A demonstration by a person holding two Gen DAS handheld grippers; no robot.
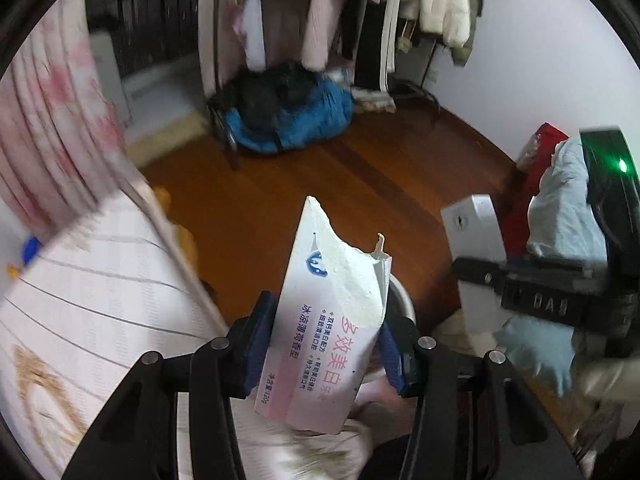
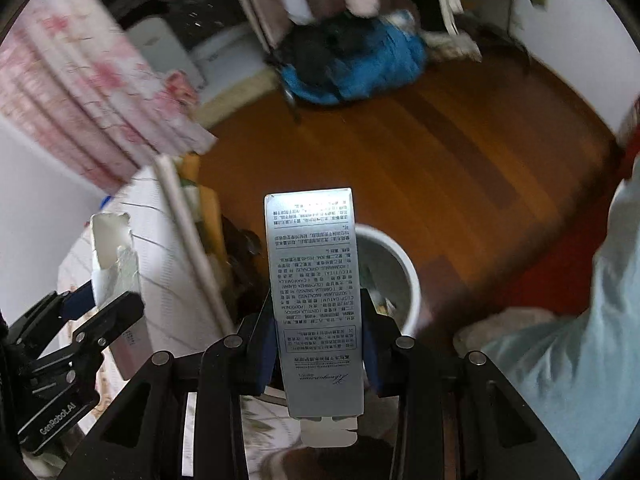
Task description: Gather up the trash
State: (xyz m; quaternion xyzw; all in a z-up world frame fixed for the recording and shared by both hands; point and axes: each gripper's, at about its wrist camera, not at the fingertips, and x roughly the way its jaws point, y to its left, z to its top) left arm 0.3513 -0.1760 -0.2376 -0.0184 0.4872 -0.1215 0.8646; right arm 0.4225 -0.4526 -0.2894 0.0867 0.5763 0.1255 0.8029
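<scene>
My left gripper is shut on a torn white and pink toothpaste box, held upright above the floor. The same box and the left gripper show at the left of the right wrist view. My right gripper is shut on a long silver carton with printed text, its end flap open at the bottom. Below and just right of the silver carton stands a white trash bin with litter inside. In the left wrist view the bin's rim peeks out behind the toothpaste box. The right gripper appears at the right there, holding the silver carton edge-on.
A bed with a white striped cover fills the left. A wooden floor lies ahead. A blue and black bundle sits under a rack of hanging clothes. A pink floral curtain hangs left. A light blue sleeve is at the right.
</scene>
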